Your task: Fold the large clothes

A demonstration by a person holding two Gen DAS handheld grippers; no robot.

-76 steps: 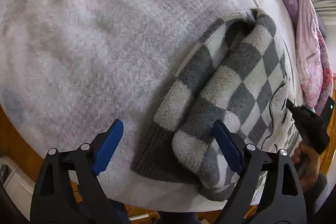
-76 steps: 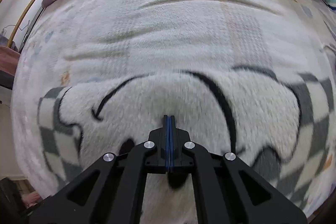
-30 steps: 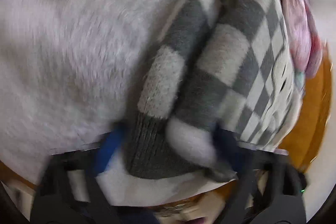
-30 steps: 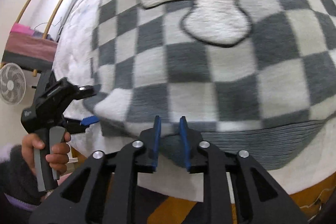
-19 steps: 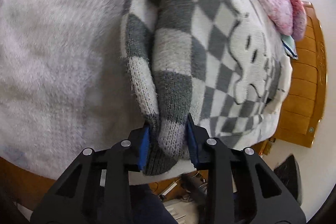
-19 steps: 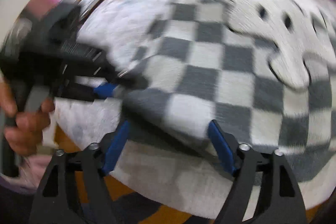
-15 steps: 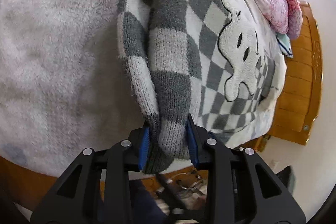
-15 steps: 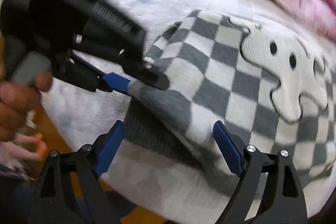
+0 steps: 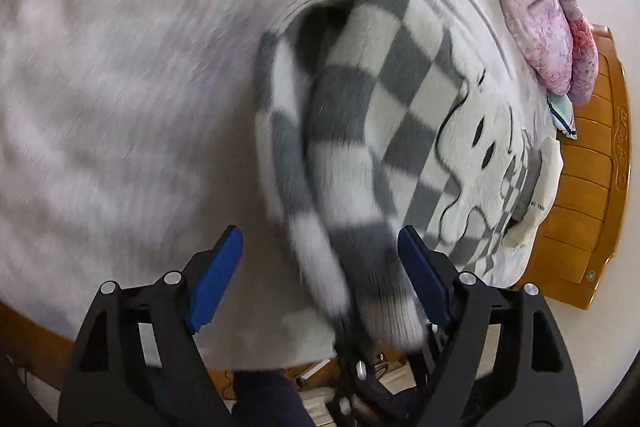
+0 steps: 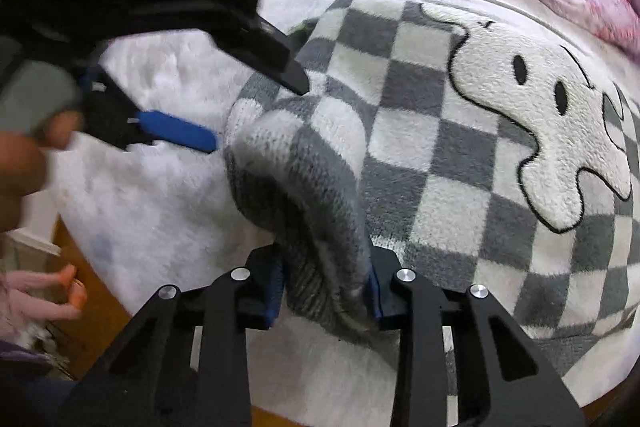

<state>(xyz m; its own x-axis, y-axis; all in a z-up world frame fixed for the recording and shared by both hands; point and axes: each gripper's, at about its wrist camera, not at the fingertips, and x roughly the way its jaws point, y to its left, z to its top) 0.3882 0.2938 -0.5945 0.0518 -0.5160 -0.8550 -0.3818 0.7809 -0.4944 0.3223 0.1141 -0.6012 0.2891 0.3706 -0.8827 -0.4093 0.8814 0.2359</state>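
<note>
A grey-and-white checked sweater (image 10: 440,131) with a white cartoon ghost lies on a white fluffy bed cover (image 9: 140,87). Its folded sleeve end (image 9: 360,251) hangs toward the bed's near edge. My left gripper (image 9: 320,267) is open, its blue pads either side of the sleeve without touching it; it also shows in the right wrist view (image 10: 248,107). My right gripper (image 10: 324,287) is shut on the bunched sleeve cuff (image 10: 316,227) at the bed edge.
Pink and purple bedding (image 9: 540,7) is heaped at the far side of the bed. A wooden bed frame (image 9: 588,187) runs along the right. A white tote bag (image 9: 536,211) lies under the sweater's far edge. The bed's near edge drops to the floor.
My left gripper has opened and let go of the sleeve. My right gripper has closed on the same sleeve cuff, which it straddled open half a second ago.
</note>
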